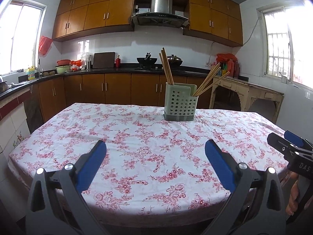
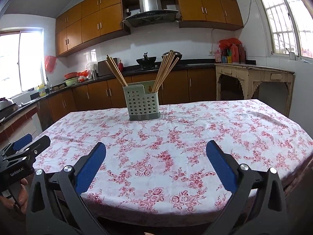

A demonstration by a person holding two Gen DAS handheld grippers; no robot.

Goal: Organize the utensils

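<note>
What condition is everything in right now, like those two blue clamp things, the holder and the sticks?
Left gripper: open, holding nothing, above the near table edge.
Right gripper: open, holding nothing.
Utensil holder: upright on the floral tablecloth.
Left chopstick bundle: standing in the holder, leaning left.
Right chopstick bundle: standing in the other compartment, leaning right.

Right gripper (image 2: 156,152) over the near table edge, jaws spread wide, nothing between the blue pads (image 2: 90,168). Left gripper (image 2: 29,142) at the left edge of the frame, held in a hand (image 2: 18,197); its jaw state not readable. Holder (image 2: 141,102) upright on the floral tablecloth (image 2: 215,129), far side of the table, well apart from both grippers. Chopsticks in two bunches: left bunch (image 2: 115,71) leaning left, right bunch (image 2: 165,70) leaning right, in separate compartments. Wok (image 2: 146,60) on the counter behind.
</note>
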